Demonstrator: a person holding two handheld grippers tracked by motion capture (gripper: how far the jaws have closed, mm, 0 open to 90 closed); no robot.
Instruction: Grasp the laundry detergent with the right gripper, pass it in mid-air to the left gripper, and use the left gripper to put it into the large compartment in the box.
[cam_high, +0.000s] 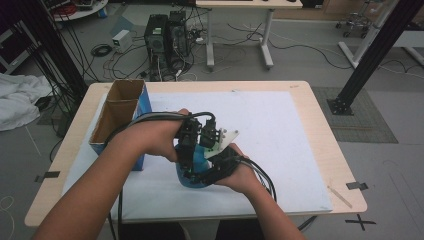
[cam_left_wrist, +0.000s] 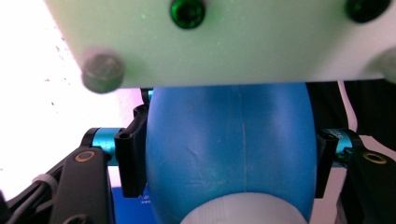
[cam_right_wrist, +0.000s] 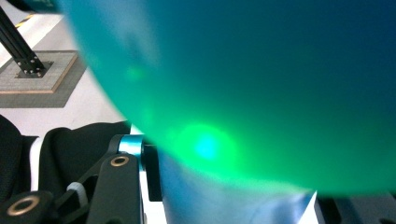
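**Both grippers meet at a blue ball over the white mat**

In the high view, two hands come together near the middle of the table (cam_high: 320, 130), above the white mat (cam_high: 280, 150) that covers most of it. The left gripper (cam_high: 186, 156) and the right gripper (cam_high: 207, 172) crowd around a rounded blue ball (cam_high: 199, 159), which sits between the two hands, just right of the blue cardboard box (cam_high: 122, 112) standing open-topped at the table's left side.

In the left gripper view, the ball (cam_left_wrist: 229, 154) is squeezed between the two black jaws, one pressing each flank, so the left gripper (cam_left_wrist: 226, 163) is clamped on it. A pale neck or collar shows at the ball's lower end, and a white plate with dark bolts (part of the other gripper, very close) hangs across the top.

In the right gripper view, the ball (cam_right_wrist: 261, 84) looms large and blurred, tinted green with a bright glare spot. One jaw of the right gripper (cam_right_wrist: 233, 186) lies against its pale lower part at left; the other jaw is barely seen, so I cannot tell whether this gripper is clamped.

Beyond the table, computer towers (cam_high: 167, 37) and cables lie on the floor.
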